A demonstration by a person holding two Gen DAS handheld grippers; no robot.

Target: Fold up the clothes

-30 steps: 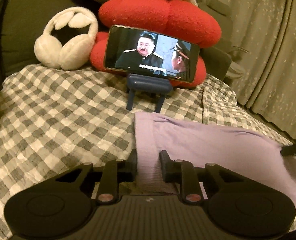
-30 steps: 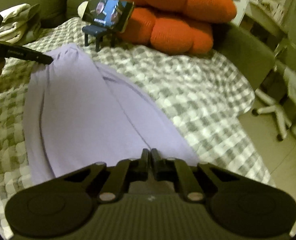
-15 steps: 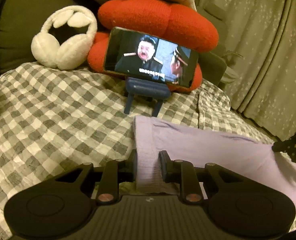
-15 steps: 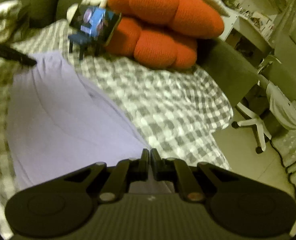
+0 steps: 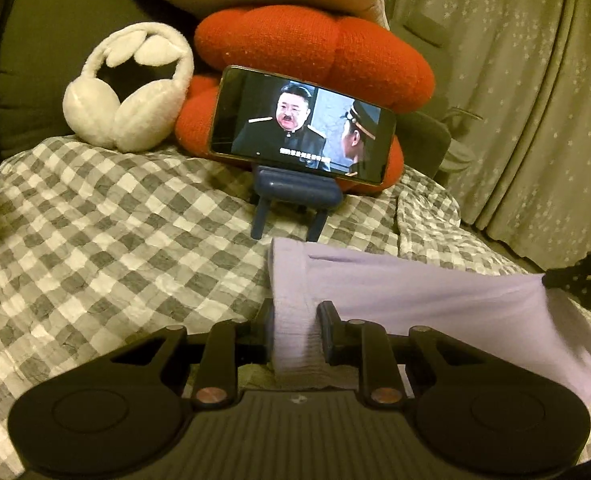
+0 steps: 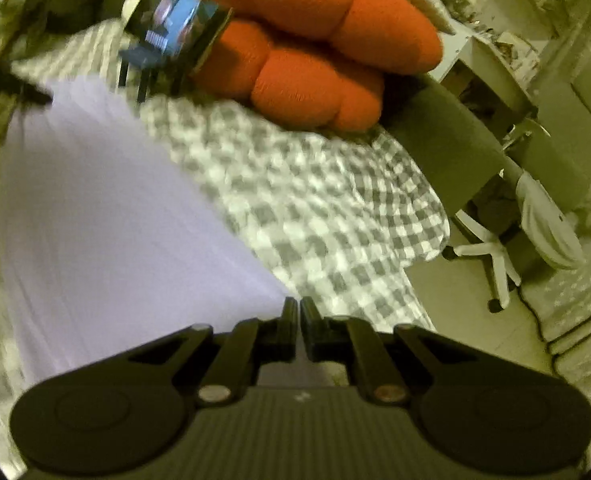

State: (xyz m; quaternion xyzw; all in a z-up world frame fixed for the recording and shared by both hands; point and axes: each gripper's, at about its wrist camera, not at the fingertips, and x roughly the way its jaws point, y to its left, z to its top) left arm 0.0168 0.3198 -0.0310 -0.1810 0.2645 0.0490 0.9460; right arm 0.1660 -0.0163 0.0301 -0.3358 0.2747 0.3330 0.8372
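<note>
Left wrist view. The left claw (image 5: 295, 330) is narrowed onto a bunched, ribbed band of the pale lilac soft-knit garment (image 5: 415, 300); both pads press the cloth, so it is held. From the pinch the garment runs off to the right, lifted clear of the grey-and-white checked bed cover (image 5: 115, 240). At the right edge the tip of the right claw (image 5: 555, 278) meets the garment's far corner. Judgement: the two pinched corners keep one edge taut between the hands, which is how a cloth is squared up before a fold. Behind the garment, a smartphone playing video (image 5: 303, 126) leans on a small dark-blue stand (image 5: 295, 196), propped against a red knitted lobed cushion (image 5: 315, 52). White fluffy earmuffs (image 5: 131, 92) sit to its left, well apart from the work.

Right wrist view (motion-blurred). The right claw (image 6: 298, 314) is closed to a slit, and the lilac sheet comes to a point exactly at its tips. The cloth in the slit is too thin and blurred to see; I read it as gripped. The garment spreads up-left over the checked cover to the left claw (image 6: 27, 90) at its opposite corner. A white-based swivel chair (image 6: 491, 256) stands on the floor beyond the bed.

Judgement: fold not yet made; garment is stretched, not doubled.
</note>
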